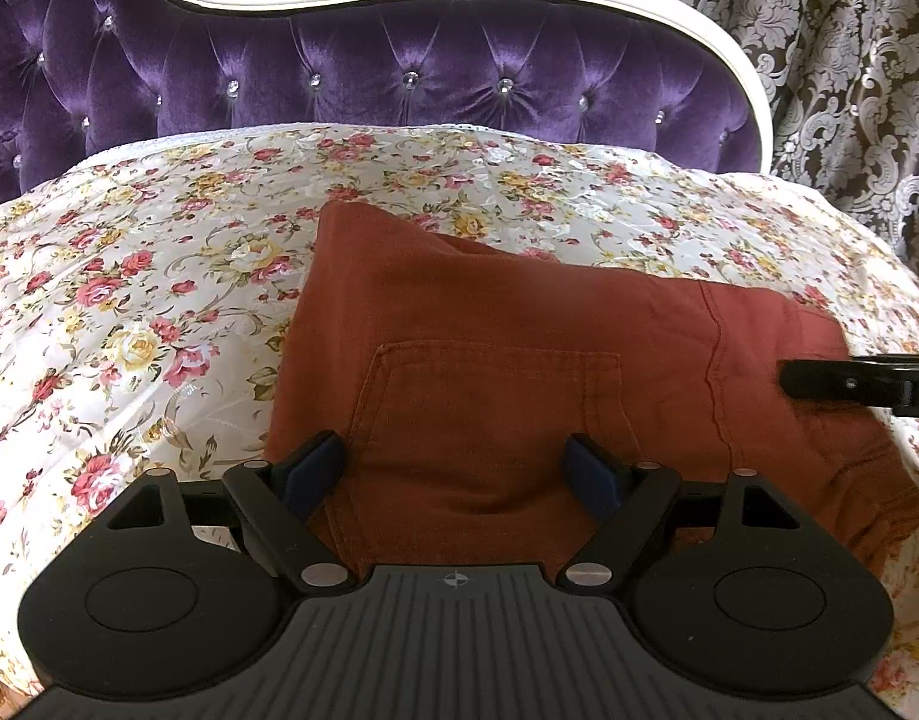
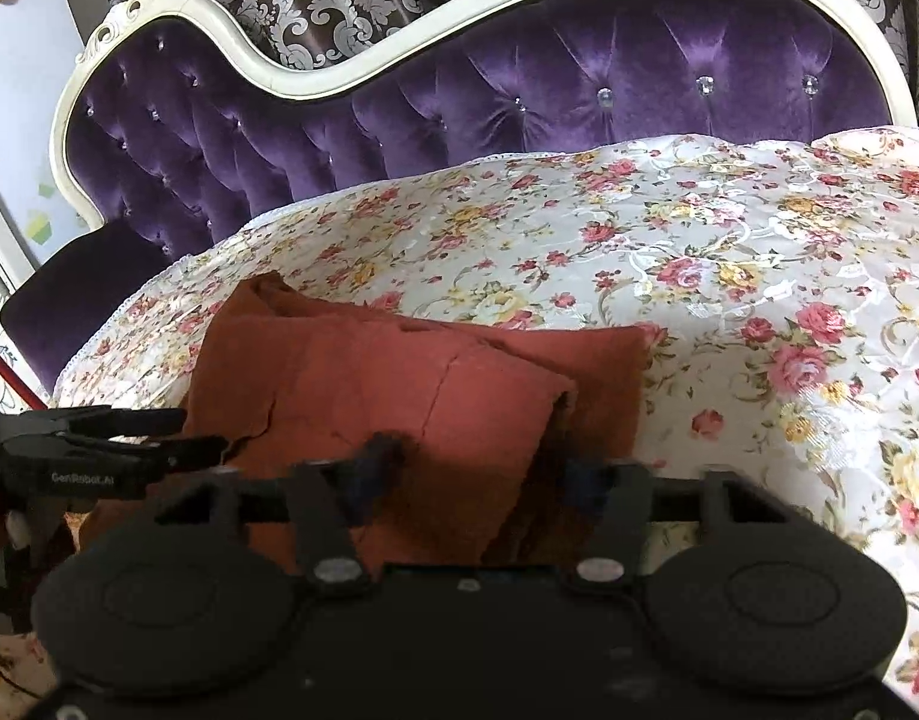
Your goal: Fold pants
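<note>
1. Pants (image 1: 519, 360): folded rust-red bundle on the floral bedspread (image 1: 129, 300), in front of the purple headboard (image 1: 339, 60), back pocket (image 1: 489, 408) facing up.
2. Your left gripper (image 1: 459, 468): fingers apart, over the pocket, nothing clamped.
3. Your right gripper (image 2: 477, 474): fingers apart, straddling the bundle's folded corner on the side away from the headboard.

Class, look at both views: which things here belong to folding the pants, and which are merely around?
Job: pants; left tongs; right tongs.
Around: floral bedspread; purple headboard; patterned curtain.
</note>
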Motion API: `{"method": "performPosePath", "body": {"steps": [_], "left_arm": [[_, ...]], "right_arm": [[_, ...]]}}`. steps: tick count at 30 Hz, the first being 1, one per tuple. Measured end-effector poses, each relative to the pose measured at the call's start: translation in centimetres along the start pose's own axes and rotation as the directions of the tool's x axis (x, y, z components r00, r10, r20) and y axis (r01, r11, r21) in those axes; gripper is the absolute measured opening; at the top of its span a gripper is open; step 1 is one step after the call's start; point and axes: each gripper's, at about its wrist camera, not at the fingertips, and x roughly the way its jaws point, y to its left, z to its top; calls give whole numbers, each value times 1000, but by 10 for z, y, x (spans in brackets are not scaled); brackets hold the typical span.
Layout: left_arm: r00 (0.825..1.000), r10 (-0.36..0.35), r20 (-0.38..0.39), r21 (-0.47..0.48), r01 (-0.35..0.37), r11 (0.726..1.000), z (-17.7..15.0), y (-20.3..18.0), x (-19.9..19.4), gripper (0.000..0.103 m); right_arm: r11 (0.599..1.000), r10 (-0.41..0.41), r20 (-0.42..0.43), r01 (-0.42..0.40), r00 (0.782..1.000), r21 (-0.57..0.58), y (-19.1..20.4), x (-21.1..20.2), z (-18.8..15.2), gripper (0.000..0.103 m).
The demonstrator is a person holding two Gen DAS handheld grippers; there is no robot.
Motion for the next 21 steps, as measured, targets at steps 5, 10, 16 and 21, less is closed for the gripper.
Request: {"method": "performPosePath", "body": {"steps": [5, 10, 16, 21], "left_arm": [[1000, -1, 0, 0, 1, 1000, 0, 0, 0, 80], [1000, -1, -1, 2, 1, 1000, 0, 0, 0, 80], [1000, 2, 7, 5, -2, 1000, -2, 0, -2, 80], [999, 18, 32, -1, -18, 1000, -4, -2, -4, 80]], "right_arm": [[999, -23, 33, 24, 999, -31, 15, -9, -6, 33], [997, -59, 53, 62, 997, -47, 23, -10, -7, 29], [986, -112, 56, 118, 992, -114, 38, -12, -4, 27], [972, -150, 65, 159, 987, -174, 53, -15, 2, 25]]}}
